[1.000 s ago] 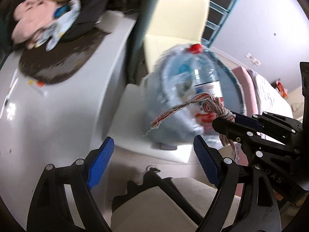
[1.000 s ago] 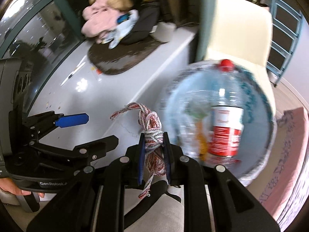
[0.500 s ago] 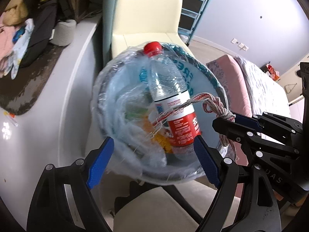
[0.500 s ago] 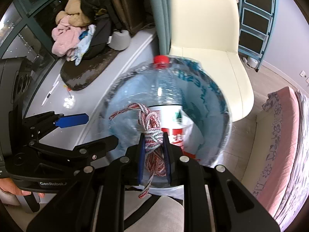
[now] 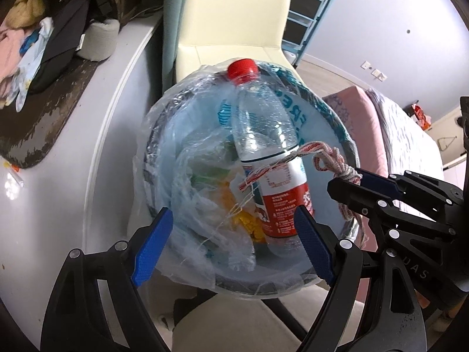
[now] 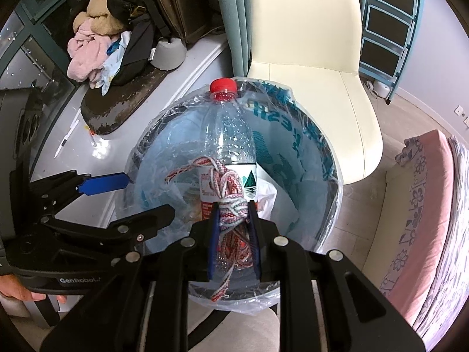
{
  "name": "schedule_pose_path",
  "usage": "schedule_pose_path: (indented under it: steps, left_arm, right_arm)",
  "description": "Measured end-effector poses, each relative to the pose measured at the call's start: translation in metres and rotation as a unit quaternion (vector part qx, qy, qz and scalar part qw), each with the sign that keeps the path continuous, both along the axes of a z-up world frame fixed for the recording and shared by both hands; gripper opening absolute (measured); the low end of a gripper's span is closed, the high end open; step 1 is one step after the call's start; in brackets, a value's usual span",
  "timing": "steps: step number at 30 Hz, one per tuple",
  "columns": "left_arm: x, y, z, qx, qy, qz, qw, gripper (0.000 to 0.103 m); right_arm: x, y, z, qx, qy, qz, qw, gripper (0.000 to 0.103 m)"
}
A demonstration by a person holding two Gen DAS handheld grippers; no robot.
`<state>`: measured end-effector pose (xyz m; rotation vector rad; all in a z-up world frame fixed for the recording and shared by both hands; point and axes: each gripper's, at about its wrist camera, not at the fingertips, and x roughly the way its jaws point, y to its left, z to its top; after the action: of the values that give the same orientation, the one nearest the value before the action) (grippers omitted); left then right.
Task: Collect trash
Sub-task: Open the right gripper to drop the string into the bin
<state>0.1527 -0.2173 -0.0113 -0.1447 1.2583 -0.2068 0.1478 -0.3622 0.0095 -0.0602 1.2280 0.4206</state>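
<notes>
Already, the right hand-held gripper [image 6: 233, 226] is opening around the knotted red-and-white rope [image 6: 231, 205] above the plastic-lined round bin [image 6: 328, 158], while the left hand-held gripper [image 5: 234, 234] is hovering agape, the drop not yet done.

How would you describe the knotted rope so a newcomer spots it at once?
Find the bag-lined trash bin before the cream chair. Above it, the right gripper, jaws opening, has the rope between them. It is the only red-and-white braided cord, unlike the clear bottle below.
</notes>
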Motion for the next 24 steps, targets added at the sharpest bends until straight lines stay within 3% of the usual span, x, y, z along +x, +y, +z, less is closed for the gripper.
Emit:
schedule_pose_path:
  steps: [8, 12, 21, 24]
  left_arm:
    - [-0.002, 0.016, 0.003, 0.005, -0.001, 0.022, 0.9998, 0.088]
    - [-0.006, 0.021, 0.006, 0.014, -0.003, 0.028, 0.9995, 0.088]
    - [-0.019, 0.031, 0.007, -0.085, 0.022, 0.050, 0.9949, 0.091]
    - [-0.027, 0.031, 0.012, -0.094, 0.008, 0.038, 0.9948, 0.091]
  right_arm:
    - [0.001, 0.004, 0.002, -0.003, -0.006, -0.011, 1.000, 0.040]
    - [0.001, 0.006, 0.007, 0.002, -0.016, -0.016, 1.000, 0.043]
    - [-0.006, 0.010, 0.018, 0.008, -0.030, -0.033, 0.999, 0.043]
    - [-0.009, 0.011, 0.020, 0.009, -0.033, -0.036, 0.999, 0.043]
